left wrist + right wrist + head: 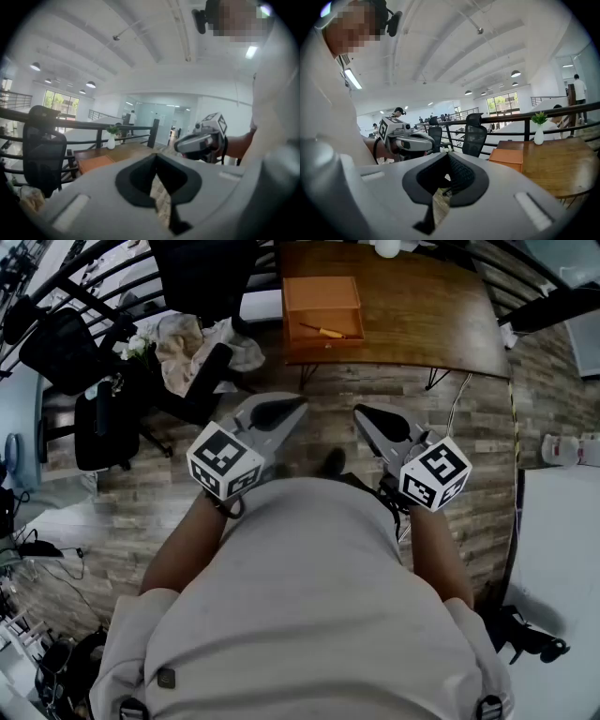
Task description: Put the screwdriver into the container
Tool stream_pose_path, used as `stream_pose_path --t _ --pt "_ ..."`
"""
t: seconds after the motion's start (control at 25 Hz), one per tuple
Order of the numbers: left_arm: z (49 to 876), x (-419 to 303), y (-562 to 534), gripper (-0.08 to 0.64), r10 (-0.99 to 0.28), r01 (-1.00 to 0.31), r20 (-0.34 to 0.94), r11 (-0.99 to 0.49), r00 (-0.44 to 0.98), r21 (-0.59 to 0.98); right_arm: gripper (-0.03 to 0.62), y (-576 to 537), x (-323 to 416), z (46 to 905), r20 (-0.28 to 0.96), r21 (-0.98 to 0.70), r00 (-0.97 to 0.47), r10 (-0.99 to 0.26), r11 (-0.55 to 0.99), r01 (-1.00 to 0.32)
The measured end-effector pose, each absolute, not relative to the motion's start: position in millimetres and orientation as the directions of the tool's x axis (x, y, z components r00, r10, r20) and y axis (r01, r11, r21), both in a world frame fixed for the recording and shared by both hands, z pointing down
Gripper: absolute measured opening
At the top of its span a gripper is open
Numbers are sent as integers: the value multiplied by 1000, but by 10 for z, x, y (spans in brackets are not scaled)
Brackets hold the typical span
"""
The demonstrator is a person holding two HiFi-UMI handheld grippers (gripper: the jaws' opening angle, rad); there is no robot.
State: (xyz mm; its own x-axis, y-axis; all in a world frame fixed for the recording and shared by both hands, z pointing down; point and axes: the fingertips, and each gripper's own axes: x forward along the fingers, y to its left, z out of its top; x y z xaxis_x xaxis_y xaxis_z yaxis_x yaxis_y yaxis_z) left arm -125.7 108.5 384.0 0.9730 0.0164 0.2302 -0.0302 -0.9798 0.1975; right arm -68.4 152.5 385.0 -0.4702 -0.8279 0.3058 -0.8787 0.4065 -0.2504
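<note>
An orange container (322,296) stands on the wooden table (422,315) far ahead. A screwdriver (322,331) with an orange handle lies across the container's near part. The left gripper (289,410) and the right gripper (366,416) are held close to the person's body over the plank floor, well short of the table. Both are shut and hold nothing. The left gripper view shows its jaws (156,157) closed, with the container (93,164) beyond them. The right gripper view shows its jaws (447,155) closed and the container (508,157) to the right.
Black office chairs (80,357) stand at the left, one piled with cloth (192,343). A dark railing (93,125) runs behind the table, where a white vase (539,133) stands. A white surface (562,549) lies at the right.
</note>
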Motion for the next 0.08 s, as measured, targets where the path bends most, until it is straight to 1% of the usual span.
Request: stream_pose_path --t 0.08 --pt "3831 -1355 1039 3 21 -25 228 -980 973 197 8 1487 -779 3843 303 -244 -467 -831 406 -881"
